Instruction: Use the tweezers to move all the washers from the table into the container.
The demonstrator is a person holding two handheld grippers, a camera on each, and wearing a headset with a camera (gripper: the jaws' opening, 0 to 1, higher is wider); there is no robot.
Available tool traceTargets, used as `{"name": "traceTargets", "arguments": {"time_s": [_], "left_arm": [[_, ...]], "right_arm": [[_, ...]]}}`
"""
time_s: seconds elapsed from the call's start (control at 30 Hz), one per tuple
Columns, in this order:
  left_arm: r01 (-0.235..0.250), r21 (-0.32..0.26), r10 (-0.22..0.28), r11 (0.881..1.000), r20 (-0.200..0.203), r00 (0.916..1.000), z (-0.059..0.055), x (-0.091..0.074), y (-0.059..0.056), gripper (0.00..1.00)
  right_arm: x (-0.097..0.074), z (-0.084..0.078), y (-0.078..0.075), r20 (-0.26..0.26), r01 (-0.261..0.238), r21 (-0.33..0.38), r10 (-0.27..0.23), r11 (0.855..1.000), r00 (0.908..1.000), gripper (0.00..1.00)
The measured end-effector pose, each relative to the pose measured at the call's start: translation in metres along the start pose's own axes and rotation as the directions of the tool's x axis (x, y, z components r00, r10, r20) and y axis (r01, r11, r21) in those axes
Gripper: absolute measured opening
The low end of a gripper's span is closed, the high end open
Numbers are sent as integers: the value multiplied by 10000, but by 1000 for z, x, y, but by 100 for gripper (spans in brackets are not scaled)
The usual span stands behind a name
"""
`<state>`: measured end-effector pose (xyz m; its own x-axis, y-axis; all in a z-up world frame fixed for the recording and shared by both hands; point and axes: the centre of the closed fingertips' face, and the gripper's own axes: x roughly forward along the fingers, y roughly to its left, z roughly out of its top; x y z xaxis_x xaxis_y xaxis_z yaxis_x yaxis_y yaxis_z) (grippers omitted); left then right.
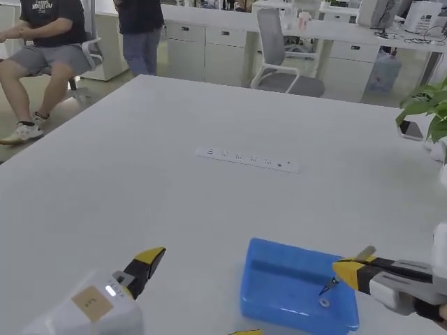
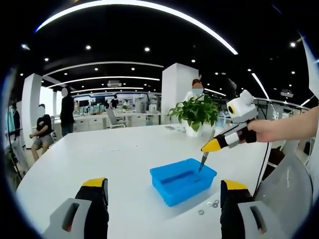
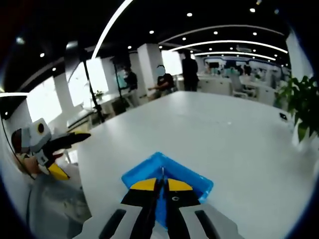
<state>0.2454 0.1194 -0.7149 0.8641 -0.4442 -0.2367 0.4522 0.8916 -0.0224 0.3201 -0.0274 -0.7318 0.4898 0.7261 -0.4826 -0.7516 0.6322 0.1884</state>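
Right fingers (image 3: 144, 185) tight on barely visible tweezers (image 1: 328, 285) over container (image 1: 293, 250); left fingers (image 2: 94, 182) wide, empty.

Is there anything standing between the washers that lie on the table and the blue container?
Nothing visible does. The washers lie on the bare table just beside the open container. The tweezers hang over the container, not between the two.

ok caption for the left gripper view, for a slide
Right gripper holds tweezers tip-down over the blue container; a few loose washers lie on the white table beside it.
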Motion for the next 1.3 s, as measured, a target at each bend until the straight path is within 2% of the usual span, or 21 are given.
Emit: {"name": "traceTargets", "arguments": {"time_s": [0.07,0.1,0.2,0.37,0.47,0.7,0.97,1.07,1.23,1.3], "left_arm": [[54,-52,-54,10000,114,9999,2,-1,-1,95],[112,-158,-106,9998,348,9993,6,-1,-1,95],[94,-251,-84,9996,406,9991,6,-2,0,95],[90,-374,-77,9993,348,9994,4,-2,2,95],[118,-339,-107,9994,334,9994,3,-2,1,95],[153,-302,-146,9994,223,9996,2,-1,0,94],[126,-274,-121,9995,202,9997,2,-1,1,94],[140,-252,-136,9996,162,9998,1,-1,0,94],[163,-223,-160,9996,137,9998,1,0,-1,94],[174,-230,-171,9996,163,9997,2,0,-1,94]], "right_arm": [[-5,1,12,182,-223,195,220,9996,9996,2],[-7,0,16,209,-283,233,278,9993,9994,2],[-10,-8,29,231,-415,337,408,9986,9989,2],[-6,-36,40,-214,-698,829,717,9941,9972,2],[-3,-49,45,-541,-728,842,775,9938,9955,2],[0,-70,50,-988,-872,1089,981,9902,9903,2],[3,-83,53,-1220,-894,1187,1039,9889,9871,2],[5,-87,53,-1437,-786,882,908,9930,9854,2],[5,-86,53,-1417,-770,647,855,9949,9862,2],[5,-88,52,-1597,-710,368,760,9968,9842,2]]}}
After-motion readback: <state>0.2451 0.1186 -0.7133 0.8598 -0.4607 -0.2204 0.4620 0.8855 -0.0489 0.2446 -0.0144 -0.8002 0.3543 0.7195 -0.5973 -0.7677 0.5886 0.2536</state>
